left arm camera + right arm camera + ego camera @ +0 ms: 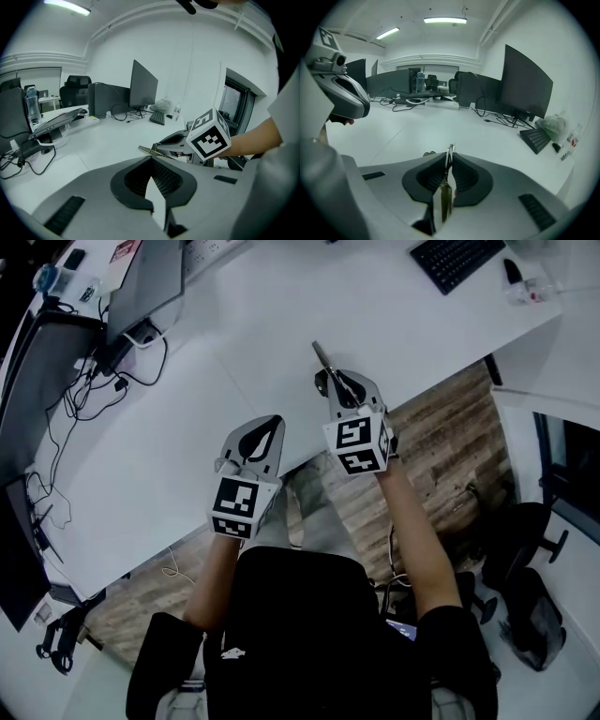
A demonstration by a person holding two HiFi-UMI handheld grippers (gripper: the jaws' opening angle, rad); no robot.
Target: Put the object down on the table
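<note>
Nearest, at the table's [169, 474] front edge, the person sits with both forearms reaching forward over a wooden floor [441, 427].

The left gripper [275, 420] is over the table's front edge. Its jaws are pressed together at the tips, and its own view shows only bare tabletop through the slit behind them; it grips nothing.

Just beside it, a little further in over the table, the right gripper [330, 378] is clenched on a thin metal tool [321, 356]. In the right gripper view the tool stands edge-on between the two dark pads, and its tip pokes out past them. From the head view its free end points away from the person, toward the table's middle. The left gripper view shows the tool sticking out level from the jaws and seemingly clear of the tabletop, though no view settles whether the tip touches it.

Beyond the grippers the table's middle is bare white.

At the table's far right lies a keyboard [457, 259], and the right gripper view shows a dark monitor [525, 84] above it. Along the table's far left, black cables [94, 390] trail across the top toward a dark screen [150, 277].

Off the table's right end stands a black chair [525, 559].
</note>
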